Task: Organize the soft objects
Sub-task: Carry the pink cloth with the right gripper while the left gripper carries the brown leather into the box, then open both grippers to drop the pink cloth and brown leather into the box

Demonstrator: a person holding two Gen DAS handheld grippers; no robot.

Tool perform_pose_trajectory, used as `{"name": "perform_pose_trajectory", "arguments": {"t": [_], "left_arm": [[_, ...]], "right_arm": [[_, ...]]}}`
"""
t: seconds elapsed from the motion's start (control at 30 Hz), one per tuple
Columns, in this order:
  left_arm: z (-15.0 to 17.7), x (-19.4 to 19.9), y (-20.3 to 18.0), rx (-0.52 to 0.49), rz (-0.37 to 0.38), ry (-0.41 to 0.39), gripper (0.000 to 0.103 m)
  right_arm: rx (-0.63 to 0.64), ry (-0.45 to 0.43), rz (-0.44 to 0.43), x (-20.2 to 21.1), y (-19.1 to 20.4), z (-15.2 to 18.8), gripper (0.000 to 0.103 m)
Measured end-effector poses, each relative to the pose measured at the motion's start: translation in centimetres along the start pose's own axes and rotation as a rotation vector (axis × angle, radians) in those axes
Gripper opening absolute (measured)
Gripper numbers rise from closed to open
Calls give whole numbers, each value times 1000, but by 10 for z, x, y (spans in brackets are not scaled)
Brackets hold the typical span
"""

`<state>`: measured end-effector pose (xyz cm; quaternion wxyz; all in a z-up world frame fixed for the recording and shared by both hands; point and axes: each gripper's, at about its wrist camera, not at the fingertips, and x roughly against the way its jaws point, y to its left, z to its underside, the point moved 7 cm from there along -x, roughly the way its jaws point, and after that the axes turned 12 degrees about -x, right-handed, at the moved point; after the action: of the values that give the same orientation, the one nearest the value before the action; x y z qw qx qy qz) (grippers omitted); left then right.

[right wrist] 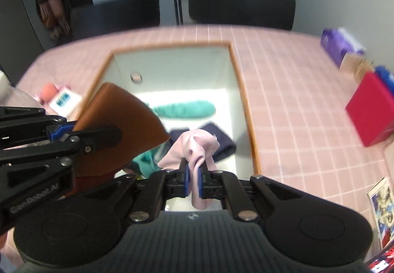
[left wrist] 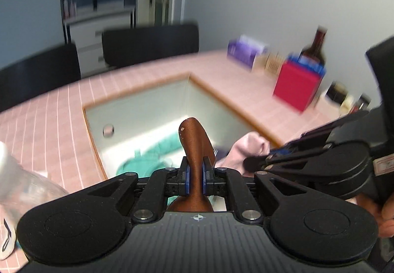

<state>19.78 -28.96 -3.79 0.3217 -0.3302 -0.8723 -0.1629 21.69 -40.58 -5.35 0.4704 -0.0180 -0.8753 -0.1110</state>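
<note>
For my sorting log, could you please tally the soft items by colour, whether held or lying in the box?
Brown: 1, brown cloth in the left hand-held gripper
Pink: 1, pink cloth in the right hand-held gripper
Green: 1, green cloth
Navy: 1, navy cloth
Total: 4

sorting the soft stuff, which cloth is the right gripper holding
The pink cloth, pinched in the right gripper. The brown one is in the left gripper; the teal and navy lie in the box.
</note>
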Motion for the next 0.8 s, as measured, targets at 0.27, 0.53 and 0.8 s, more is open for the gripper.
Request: {"name": "perform_pose_trajectory", "arguments": {"t": [0.27,0.53,0.8], "left_arm": [[21,-24,2,-27,-13,118,32],[10,-13,-1,-27,-23,82,48],[-3,26,-3,-19,-18,-31,51]], "right_arm": [[45,80,62,-27,-5,15,18],[69,78,76,-18,-6,15,41],[89,26,77,11,1,18,50]]}}
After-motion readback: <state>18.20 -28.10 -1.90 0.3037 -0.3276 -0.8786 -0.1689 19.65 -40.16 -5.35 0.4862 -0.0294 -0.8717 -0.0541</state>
